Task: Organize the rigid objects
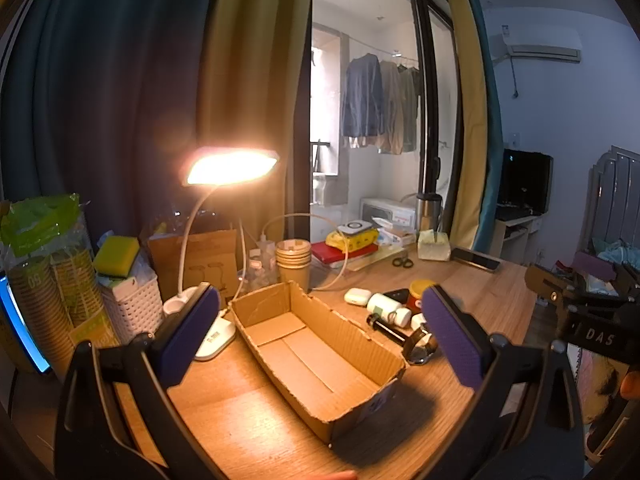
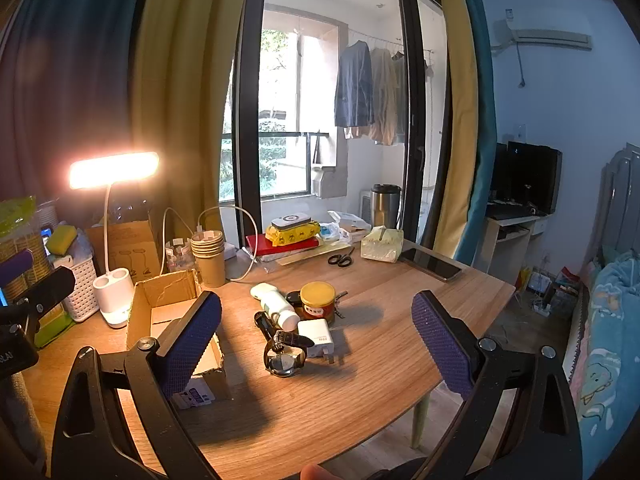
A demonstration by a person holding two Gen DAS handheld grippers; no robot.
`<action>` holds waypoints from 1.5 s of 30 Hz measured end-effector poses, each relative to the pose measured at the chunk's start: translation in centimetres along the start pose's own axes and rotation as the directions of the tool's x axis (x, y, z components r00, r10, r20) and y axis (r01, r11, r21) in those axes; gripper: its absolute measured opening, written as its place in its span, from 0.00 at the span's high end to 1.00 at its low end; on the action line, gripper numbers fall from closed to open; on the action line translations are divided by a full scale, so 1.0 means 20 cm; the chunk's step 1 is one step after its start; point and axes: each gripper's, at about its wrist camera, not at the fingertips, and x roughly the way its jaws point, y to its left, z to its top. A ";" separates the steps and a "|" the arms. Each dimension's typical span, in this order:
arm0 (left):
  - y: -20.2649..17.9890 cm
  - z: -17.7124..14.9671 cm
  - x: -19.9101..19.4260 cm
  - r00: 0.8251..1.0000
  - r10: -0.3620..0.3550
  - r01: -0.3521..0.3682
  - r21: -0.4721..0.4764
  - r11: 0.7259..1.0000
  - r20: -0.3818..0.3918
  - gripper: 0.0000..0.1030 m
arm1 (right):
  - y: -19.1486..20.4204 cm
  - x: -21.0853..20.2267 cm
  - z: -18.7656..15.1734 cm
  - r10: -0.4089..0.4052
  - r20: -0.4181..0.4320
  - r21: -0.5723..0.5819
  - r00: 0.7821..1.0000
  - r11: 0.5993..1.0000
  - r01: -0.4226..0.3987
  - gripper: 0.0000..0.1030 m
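An open cardboard box [image 1: 320, 344] lies on the wooden table, with nothing inside it. My left gripper [image 1: 320, 332] hangs open above it, the jaws straddling the box. To the right of the box lies a cluster: a wristwatch [image 2: 285, 354], a white charger [image 2: 318, 338], a jar with a yellow lid [image 2: 317, 302], a white pill bottle [image 2: 280, 310], a white earbud case [image 2: 264, 290] and a black cylinder [image 2: 266, 326]. My right gripper [image 2: 316, 336] is open above this cluster and holds nothing. The box [image 2: 168, 312] appears at left in the right wrist view.
A lit desk lamp [image 1: 230, 166] stands left of the box beside a white basket [image 1: 132, 308] and stacked paper cups [image 1: 294, 262]. Scissors [image 2: 341, 259], a tissue pack [image 2: 382, 244], a phone [image 2: 432, 266] and books [image 2: 284, 246] lie at the back. The table's right edge [image 2: 472, 344] drops off.
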 end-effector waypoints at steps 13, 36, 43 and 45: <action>0.00 0.01 0.00 1.000 -0.017 0.017 0.006 1.000 -0.001 0.01 | 0.00 0.00 0.00 -0.004 -0.001 0.003 1.000 1.000 0.004 0.05; 0.03 0.00 0.01 1.000 -0.013 0.012 -0.012 1.000 -0.017 0.01 | -0.01 0.02 0.01 -0.006 -0.010 0.002 1.000 1.000 0.006 0.05; 0.05 -0.02 0.08 0.999 -0.011 0.010 -0.024 1.000 -0.053 0.01 | -0.01 0.08 -0.02 -0.008 -0.030 0.004 1.000 1.000 0.008 0.05; 0.06 -0.04 0.13 0.996 -0.004 0.000 -0.040 0.999 -0.085 0.01 | -0.02 0.13 -0.03 -0.006 -0.047 0.004 0.999 1.000 0.006 0.05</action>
